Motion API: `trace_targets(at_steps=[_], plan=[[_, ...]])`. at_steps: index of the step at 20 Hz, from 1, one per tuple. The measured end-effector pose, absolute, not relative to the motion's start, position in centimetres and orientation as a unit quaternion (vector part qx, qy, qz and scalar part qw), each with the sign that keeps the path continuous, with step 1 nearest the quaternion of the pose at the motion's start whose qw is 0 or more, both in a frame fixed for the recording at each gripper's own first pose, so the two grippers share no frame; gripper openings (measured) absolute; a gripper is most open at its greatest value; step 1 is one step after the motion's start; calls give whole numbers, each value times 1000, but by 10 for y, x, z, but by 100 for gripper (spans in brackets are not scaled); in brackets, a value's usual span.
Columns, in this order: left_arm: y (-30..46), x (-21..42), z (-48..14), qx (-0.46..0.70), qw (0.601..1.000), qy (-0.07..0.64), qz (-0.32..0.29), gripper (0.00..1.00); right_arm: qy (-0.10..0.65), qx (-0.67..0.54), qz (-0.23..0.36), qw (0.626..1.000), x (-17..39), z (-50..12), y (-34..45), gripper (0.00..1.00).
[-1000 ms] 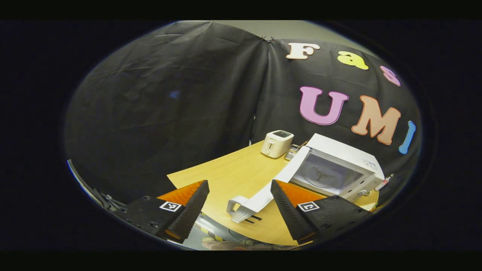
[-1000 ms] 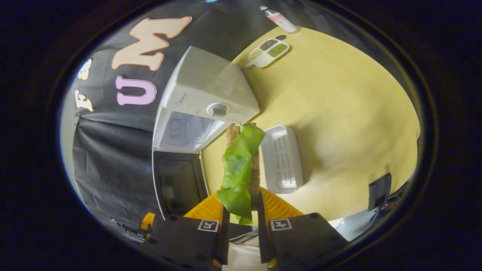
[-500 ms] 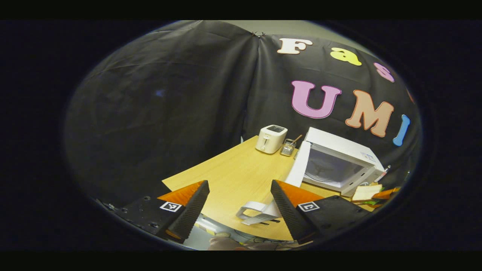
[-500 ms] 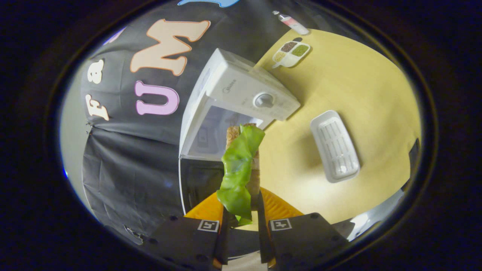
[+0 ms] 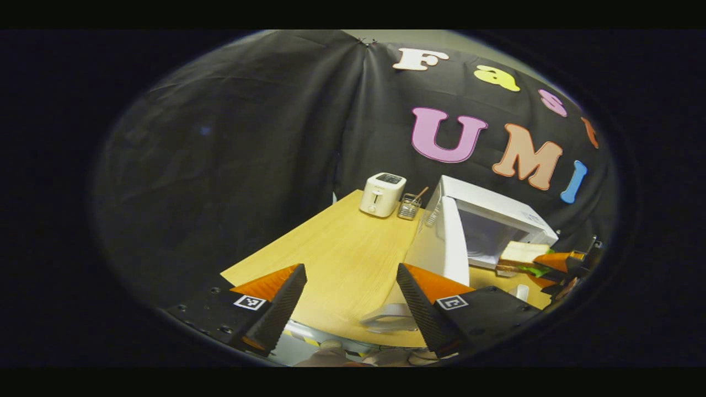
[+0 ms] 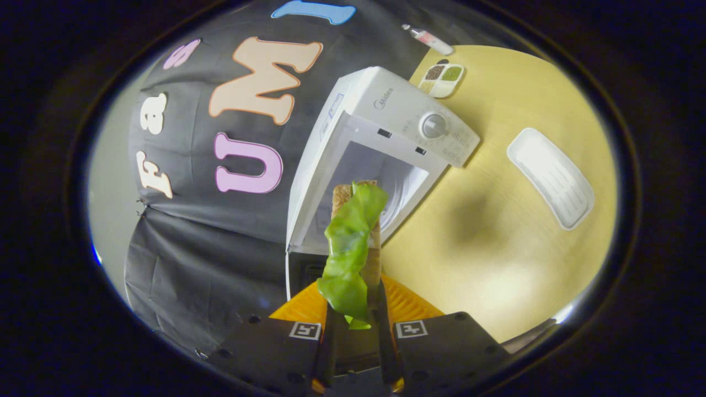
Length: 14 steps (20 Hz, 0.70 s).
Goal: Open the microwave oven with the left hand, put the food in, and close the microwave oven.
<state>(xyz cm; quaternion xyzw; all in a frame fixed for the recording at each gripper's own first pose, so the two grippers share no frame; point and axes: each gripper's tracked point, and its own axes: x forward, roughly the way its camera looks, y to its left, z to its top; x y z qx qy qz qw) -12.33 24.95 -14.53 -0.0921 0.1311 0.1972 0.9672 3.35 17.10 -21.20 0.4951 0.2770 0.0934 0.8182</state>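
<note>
Right tool (image 6: 353,331) pinches the sandwich (image 6: 353,242), its long axis aimed straight ahead into the open microwave (image 6: 386,138); left tool (image 5: 350,300) hangs spread beside the door (image 5: 447,242).

Black cloth wall (image 5: 248,138) hanging in creased folds behind a pale wooden table (image 5: 342,253), meeting at a pinned seam above the table's far corner. Strip of plain light wall (image 6: 107,187) showing beside the cloth. Soft light falling across the table, shadow pooling near its middle.
</note>
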Motion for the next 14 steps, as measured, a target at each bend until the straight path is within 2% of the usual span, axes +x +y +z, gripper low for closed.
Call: trace_targets(at_steps=[1,2,7,14], plan=[[252,-122,-149,-96,967,136,191,94,270,496,87,821,39,-212,176,35],[253,-121,-153,-100,967,141,186,96,264,490,82,827,45,-214,180,35],[268,-115,-164,-103,966,156,176,96,238,435,76,865,70,-207,208,34],[274,-108,-172,-115,963,167,175,96,229,452,66,860,132,-219,247,34]])
